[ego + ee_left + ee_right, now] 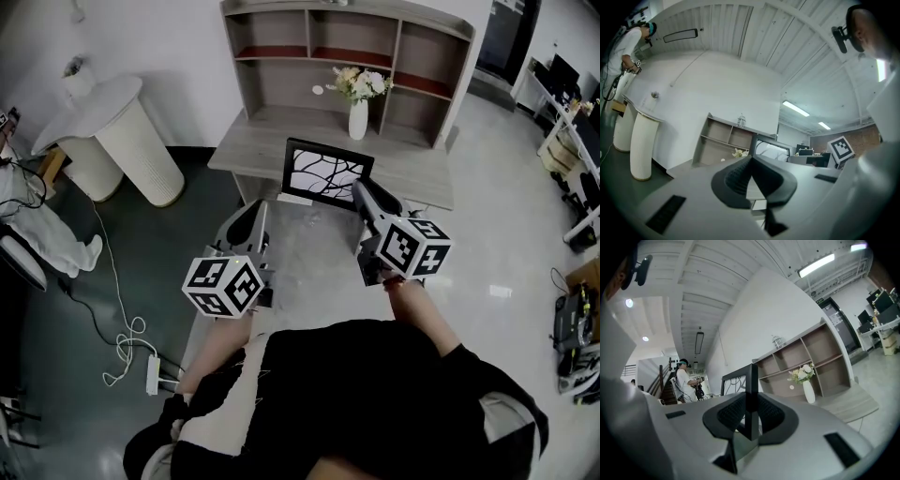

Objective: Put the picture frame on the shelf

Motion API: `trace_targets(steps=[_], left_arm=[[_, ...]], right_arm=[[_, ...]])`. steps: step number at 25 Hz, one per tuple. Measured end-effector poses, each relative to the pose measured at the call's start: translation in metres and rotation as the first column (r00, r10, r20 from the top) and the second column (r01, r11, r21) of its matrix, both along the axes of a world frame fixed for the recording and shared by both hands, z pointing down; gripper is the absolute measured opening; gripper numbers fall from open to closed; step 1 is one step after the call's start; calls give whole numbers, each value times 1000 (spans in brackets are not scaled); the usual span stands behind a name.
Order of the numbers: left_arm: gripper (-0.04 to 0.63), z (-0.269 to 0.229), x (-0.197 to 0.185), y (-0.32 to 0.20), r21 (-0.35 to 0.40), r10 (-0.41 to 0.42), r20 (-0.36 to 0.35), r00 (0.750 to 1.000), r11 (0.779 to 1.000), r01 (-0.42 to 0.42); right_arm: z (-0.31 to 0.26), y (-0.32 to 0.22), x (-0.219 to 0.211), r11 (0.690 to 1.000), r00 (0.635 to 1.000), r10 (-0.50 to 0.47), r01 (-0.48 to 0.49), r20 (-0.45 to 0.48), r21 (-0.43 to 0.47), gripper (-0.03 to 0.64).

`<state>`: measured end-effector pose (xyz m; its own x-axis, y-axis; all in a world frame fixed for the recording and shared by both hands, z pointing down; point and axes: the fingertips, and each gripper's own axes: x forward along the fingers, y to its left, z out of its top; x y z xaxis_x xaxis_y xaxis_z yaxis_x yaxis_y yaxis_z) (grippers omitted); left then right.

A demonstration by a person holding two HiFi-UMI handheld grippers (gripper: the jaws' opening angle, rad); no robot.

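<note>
The picture frame (328,173), black-rimmed with a branch pattern, hangs upright in the air just in front of the grey desk (267,141). My right gripper (361,192) is shut on its right edge; in the right gripper view the frame's edge (751,394) stands clamped between the pads. My left gripper (260,211) hovers lower left of the frame, apart from it, jaws shut with nothing between them (752,159). The frame (771,144) shows to its right. The open shelf (347,56) stands on the desk ahead (806,362).
A white vase of flowers (359,105) stands on the desk under the shelf. A white ribbed pedestal table (131,141) is at the left. Cables and a power strip (150,375) lie on the floor. Another person (685,380) stands far left. Office desks (572,122) line the right.
</note>
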<state>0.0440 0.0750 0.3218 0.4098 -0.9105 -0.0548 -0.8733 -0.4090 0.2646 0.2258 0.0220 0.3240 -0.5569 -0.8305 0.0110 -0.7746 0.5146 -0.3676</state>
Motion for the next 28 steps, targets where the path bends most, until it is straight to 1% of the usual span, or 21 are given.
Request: trace_targets(steps=[4, 11, 16, 18, 21, 25, 28], left_arm=[[11, 9, 4, -16, -1, -14, 7, 1000, 1000, 14], [11, 21, 4, -36, -25, -31, -22, 999, 999, 30], [11, 30, 2, -47, -40, -26, -15, 1000, 999, 25], [11, 34, -4, -55, -45, -27, -20, 999, 999, 26], [11, 43, -3, -63, -56, -19, -31, 999, 998, 17], [11, 45, -26, -96, -71, -1, -50, 999, 997, -2], [11, 43, -41, -127, -78, 25, -42, 999, 997, -28]], right_arm=[[8, -19, 4, 1000, 1000, -6, 6, -16, -3, 81], [36, -40, 5, 997, 999, -34, 31, -40, -64, 81], [46, -51, -2, 996, 998, -47, 44, -43, -80, 81], [51, -58, -9, 995, 998, -52, 48, -46, -87, 81], [58, -64, -9, 995, 997, -51, 46, -50, -93, 81], [60, -95, -33, 993, 997, -46, 39, -57, -110, 81], [57, -125, -49, 993, 997, -43, 35, -68, -111, 81]])
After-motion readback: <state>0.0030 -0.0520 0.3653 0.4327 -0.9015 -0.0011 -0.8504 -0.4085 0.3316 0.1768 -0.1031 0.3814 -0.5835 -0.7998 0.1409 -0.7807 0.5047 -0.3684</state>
